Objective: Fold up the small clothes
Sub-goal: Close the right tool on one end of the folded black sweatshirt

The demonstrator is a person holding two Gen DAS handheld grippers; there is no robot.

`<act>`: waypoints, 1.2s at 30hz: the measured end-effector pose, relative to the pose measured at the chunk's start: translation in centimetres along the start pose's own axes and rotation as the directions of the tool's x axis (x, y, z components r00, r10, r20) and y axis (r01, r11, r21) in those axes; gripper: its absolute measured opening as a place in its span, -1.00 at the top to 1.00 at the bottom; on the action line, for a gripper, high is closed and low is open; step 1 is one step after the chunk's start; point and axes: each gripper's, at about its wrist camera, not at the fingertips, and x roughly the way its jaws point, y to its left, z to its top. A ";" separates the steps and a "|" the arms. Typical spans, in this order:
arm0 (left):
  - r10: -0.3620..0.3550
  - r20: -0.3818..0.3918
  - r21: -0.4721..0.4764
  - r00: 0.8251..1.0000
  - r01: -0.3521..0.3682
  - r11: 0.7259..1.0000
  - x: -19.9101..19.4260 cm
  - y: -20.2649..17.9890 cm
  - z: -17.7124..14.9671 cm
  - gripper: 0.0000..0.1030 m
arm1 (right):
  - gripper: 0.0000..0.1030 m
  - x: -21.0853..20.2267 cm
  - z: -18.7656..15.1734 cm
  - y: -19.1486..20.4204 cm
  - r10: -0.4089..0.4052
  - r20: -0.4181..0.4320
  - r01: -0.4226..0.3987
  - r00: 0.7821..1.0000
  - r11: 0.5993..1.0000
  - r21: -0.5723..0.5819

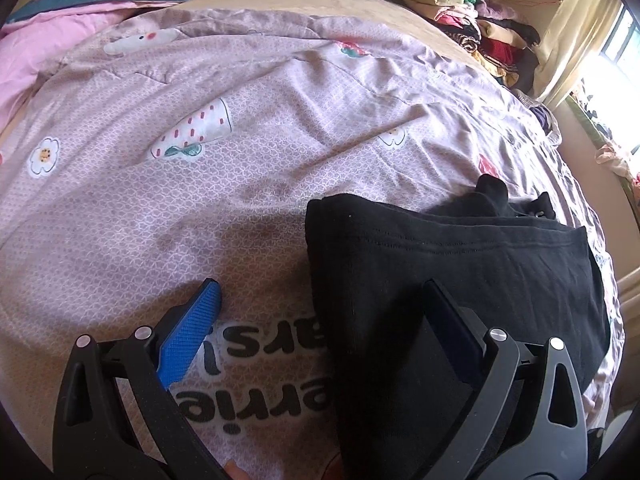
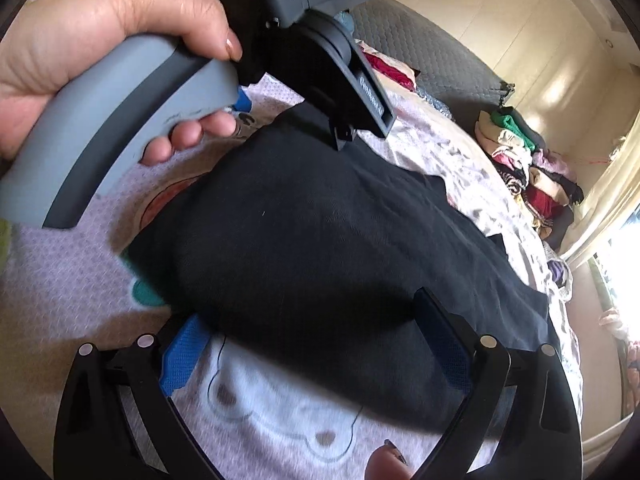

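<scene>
Black garment lying part-folded on bed's pink printed sheet. Left tool hovering spread wide, empty, straddling garment's left edge. Right tool likewise spread, empty, over near edge. Judged between folds; next: pinching edge, carrying it across.

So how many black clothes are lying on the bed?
1: a folded black garment on the pink bedsheet, under both open tools. More dark items may sit in the clothes pile behind.
</scene>
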 end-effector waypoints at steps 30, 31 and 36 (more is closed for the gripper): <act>-0.138 -0.010 0.042 0.990 0.138 0.990 -1.6 -7.8 0.3 0.09 | 0.83 -5.3 -2.2 -8.9 -0.046 0.228 -0.025 0.973 0.954 0.300; -0.137 -0.002 0.050 0.991 0.137 0.989 -1.9 -8.3 0.4 0.23 | 0.84 -5.4 -2.4 -9.2 -0.048 0.231 -0.028 0.972 0.949 0.313; -0.173 0.033 0.074 0.984 0.170 0.983 -3.4 -10.5 1.0 0.47 | 0.86 -6.0 -3.7 -11.6 -0.058 0.241 -0.045 0.969 0.914 0.403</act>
